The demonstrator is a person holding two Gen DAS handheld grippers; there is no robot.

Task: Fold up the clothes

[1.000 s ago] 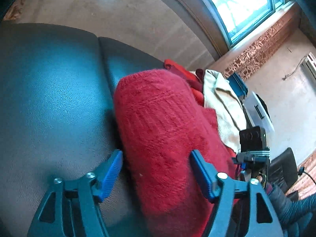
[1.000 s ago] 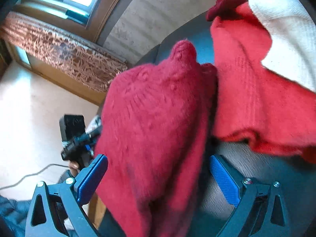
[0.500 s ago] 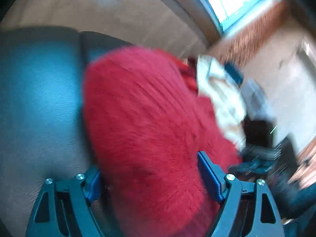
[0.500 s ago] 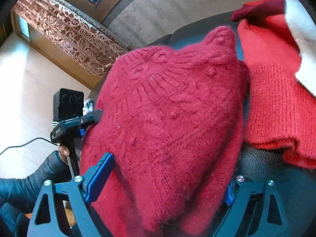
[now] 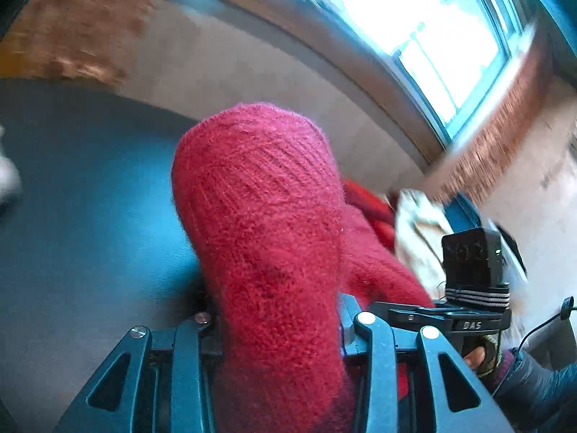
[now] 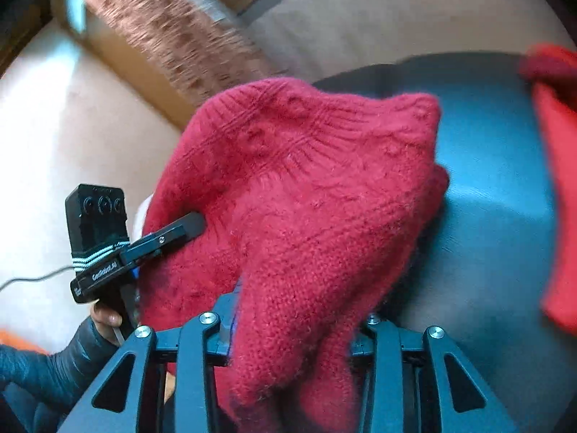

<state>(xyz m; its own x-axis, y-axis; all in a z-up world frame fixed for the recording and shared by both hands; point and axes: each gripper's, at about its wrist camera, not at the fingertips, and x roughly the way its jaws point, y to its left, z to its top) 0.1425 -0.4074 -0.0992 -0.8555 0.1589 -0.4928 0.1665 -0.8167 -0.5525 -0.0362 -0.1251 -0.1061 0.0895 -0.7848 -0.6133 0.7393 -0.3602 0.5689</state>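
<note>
Both grippers, left [image 5: 279, 328] and right [image 6: 295, 332], since closed, pinching red sweater [image 6: 306, 187], raised off sofa [image 6: 497, 187]; I see fingertips buried in knit.

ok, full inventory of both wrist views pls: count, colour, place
sweater: 1, crimson knit, bunched between both grippers, over the sofa
sofa: 1, dark blue-grey, under the clothes
red garment: 1, brighter red, on the sofa at the right edge of the right view
cream garment: 1, beyond the red clothes
window: 1, bright, upper wall
left gripper: black, shut on sweater
right gripper: black, shut on sweater
hand: on the left gripper's handle
</note>
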